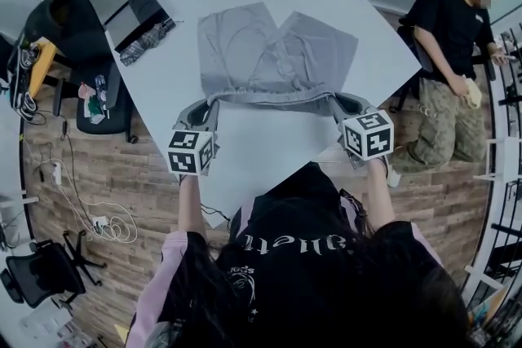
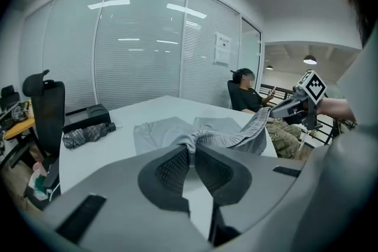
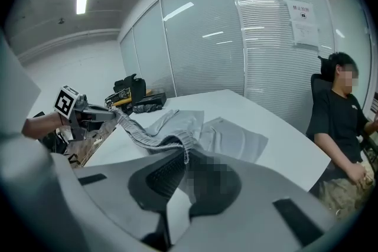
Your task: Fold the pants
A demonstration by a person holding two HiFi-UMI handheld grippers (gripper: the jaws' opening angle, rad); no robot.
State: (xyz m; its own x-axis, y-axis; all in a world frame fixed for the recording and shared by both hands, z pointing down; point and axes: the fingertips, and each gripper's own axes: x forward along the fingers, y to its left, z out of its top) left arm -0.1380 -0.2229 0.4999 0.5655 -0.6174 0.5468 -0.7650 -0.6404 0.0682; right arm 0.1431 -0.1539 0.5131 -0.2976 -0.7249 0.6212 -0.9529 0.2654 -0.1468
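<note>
Grey pants (image 1: pixel 273 57) lie on the white table (image 1: pixel 269 151), legs spread toward the far side, ribbed waistband (image 1: pixel 273 98) lifted off the surface on my side. My left gripper (image 1: pixel 205 106) is shut on the waistband's left corner (image 2: pixel 190 141). My right gripper (image 1: pixel 341 103) is shut on its right corner (image 3: pixel 180 147). The waistband (image 2: pixel 236 137) hangs stretched between both grippers, and the far gripper (image 2: pixel 295 106) shows in each gripper view, the left one as a marker cube (image 3: pixel 68 104).
A folded dark umbrella (image 1: pixel 147 41) and a black case (image 1: pixel 145 6) lie at the table's far left corner. A seated person (image 1: pixel 449 37) is at the right of the table. Black chairs (image 1: pixel 73 24) and cables stand on the wooden floor to the left.
</note>
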